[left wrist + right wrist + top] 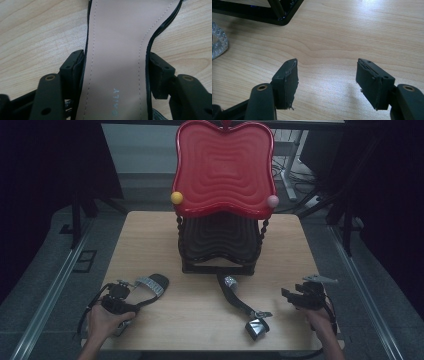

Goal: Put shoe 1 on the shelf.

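Observation:
A black sandal [150, 287] with a silver strap lies at the front left of the wooden table [145, 235]. My left gripper [120, 292] is at its heel end. In the left gripper view the tan insole [117, 37] runs between the jaws, and both pads touch its black edges, so the left gripper [116, 62] is shut on it. A second black sandal [240, 302] lies on its side at front centre. My right gripper [292, 295] hovers to the right of it, apart from it. In its own view the right gripper [327, 67] stands open over bare wood.
A two-tier rack [220, 250] stands mid-table, with a red wavy tray [223, 167] on top and a black one beneath. A yellow ball [176, 197] and a pink ball [272, 200] cap its front posts. The rack's base [262, 12] and a silver strap [218, 42] appear in the right gripper view.

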